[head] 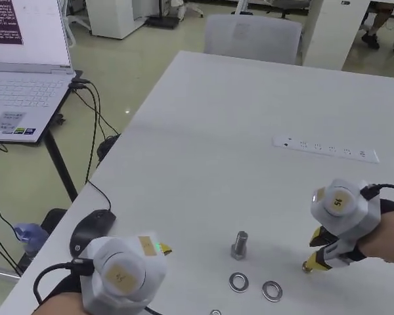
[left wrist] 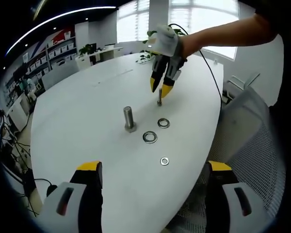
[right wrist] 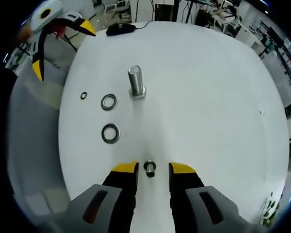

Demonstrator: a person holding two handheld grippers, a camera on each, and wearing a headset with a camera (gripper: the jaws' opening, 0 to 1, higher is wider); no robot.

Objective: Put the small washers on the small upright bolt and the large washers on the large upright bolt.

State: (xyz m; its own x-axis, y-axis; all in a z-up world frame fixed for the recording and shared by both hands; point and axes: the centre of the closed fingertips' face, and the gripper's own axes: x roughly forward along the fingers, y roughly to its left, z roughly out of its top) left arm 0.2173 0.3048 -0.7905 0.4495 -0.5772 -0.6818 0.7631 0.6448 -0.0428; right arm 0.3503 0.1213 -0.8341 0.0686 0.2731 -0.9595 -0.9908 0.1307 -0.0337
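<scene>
The right tongs (right wrist: 153,168) stand open, one jaw on each side of the small upright bolt (left wrist: 159,98), not touching it and gripping nothing. The left tongs (left wrist: 153,167) are wide open and empty at the edge of the white counter (right wrist: 208,97). The large upright bolt (right wrist: 136,81) stands mid-counter. Two large washers (right wrist: 109,102) and one small washer (right wrist: 83,95) lie flat beside it.
</scene>
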